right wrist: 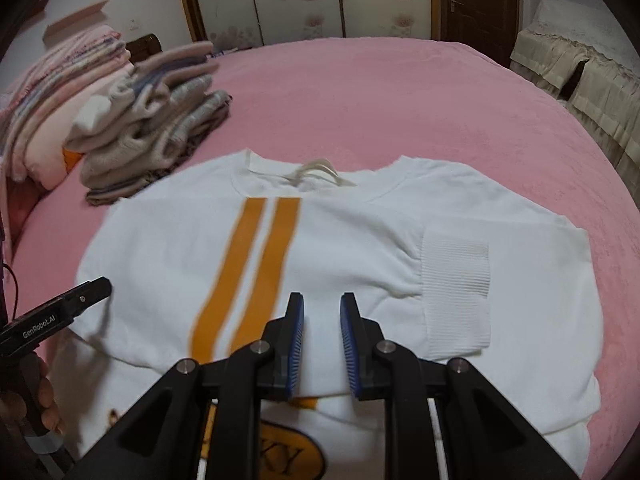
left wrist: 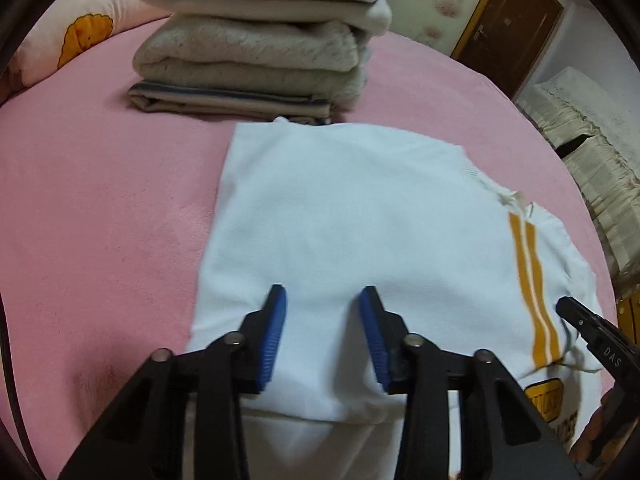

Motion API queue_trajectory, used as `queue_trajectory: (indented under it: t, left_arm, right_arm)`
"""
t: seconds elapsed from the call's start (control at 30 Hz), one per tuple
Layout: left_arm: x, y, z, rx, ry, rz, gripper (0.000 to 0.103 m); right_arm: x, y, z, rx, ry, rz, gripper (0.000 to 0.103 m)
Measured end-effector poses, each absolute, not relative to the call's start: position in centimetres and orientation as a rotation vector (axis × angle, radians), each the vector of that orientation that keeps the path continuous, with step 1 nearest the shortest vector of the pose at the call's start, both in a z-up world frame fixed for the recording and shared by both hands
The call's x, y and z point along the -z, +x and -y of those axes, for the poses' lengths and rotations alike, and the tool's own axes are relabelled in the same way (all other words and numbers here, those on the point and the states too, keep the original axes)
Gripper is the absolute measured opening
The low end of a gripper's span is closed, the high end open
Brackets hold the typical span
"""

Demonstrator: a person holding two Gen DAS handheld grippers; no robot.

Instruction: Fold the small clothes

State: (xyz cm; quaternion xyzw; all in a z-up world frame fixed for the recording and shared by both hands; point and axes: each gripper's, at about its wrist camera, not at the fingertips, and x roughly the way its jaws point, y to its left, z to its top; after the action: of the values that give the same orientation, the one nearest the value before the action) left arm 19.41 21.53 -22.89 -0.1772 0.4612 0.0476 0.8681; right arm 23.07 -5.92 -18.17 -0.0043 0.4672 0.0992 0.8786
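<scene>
Pink bedspread (right wrist: 400, 92) fills the room's middle, a stack of folded clothes (left wrist: 256, 40) at its far side, and the white sweatshirt (right wrist: 360, 248) with two orange stripes lies flat on it, partly folded. Left gripper (left wrist: 323, 300) hovers over the white cloth, jaws apart on nothing. Right gripper (right wrist: 322, 308) hangs above the shirt too, jaws narrowly apart, empty.

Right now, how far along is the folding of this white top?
Done: a stack of folded clothes on the pink bed. In hand: the white top, sleeve cuff folded across; neither the left tool nor the right tool grips it. Left: further folds, then stacking.
</scene>
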Motion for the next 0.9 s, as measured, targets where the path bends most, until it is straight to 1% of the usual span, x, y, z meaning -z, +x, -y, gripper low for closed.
queue_trajectory:
  t: [0.03, 0.1, 0.3, 0.37, 0.4, 0.43, 0.47, 0.5, 0.57, 0.9]
  left_arm:
    - [23.0, 19.4, -21.7, -0.089, -0.372, -0.962, 0.034]
    - [22.9, 19.3, -21.8, -0.077, -0.358, -0.960, 0.033]
    - [22.8, 19.2, -21.5, -0.069, -0.334, -0.968, 0.032]
    - [22.4, 19.6, -21.9, -0.068, -0.333, -0.977, 0.033]
    - [22.1, 19.7, -21.8, -0.067, -0.331, -0.981, 0.034]
    - [21.7, 19.6, -21.7, -0.065, -0.328, -0.986, 0.040]
    - [21.3, 19.4, -21.6, -0.066, -0.328, -0.984, 0.052]
    - [20.7, 19.1, -21.4, -0.069, -0.327, -0.977, 0.057]
    - [19.0, 18.1, -21.0, -0.077, -0.317, -0.940, 0.074]
    - [10.0, 11.8, -18.3, -0.046, -0.294, -0.788, 0.089]
  right_arm:
    - [18.5, 23.3, 6.5, -0.187, -0.013, -0.981, 0.015]
    - [19.1, 23.5, 8.3, -0.178, 0.009, -0.993, 0.000]
    - [18.4, 22.5, 11.1, -0.187, 0.080, -0.986, 0.000]
    - [17.9, 21.9, 11.2, -0.153, 0.047, -0.980, 0.000]
    - [17.6, 21.6, 11.3, -0.138, 0.031, -0.976, 0.003]
    - [17.2, 21.3, 11.5, -0.140, 0.033, -0.978, 0.003]
    - [16.7, 20.9, 12.1, -0.158, 0.064, -0.984, 0.003]
    - [16.2, 20.6, 12.7, -0.160, 0.086, -0.985, 0.003]
    - [15.0, 19.7, 13.7, -0.150, 0.110, -0.976, 0.003]
    - [8.0, 13.1, 16.9, -0.132, 0.188, -0.884, 0.004]
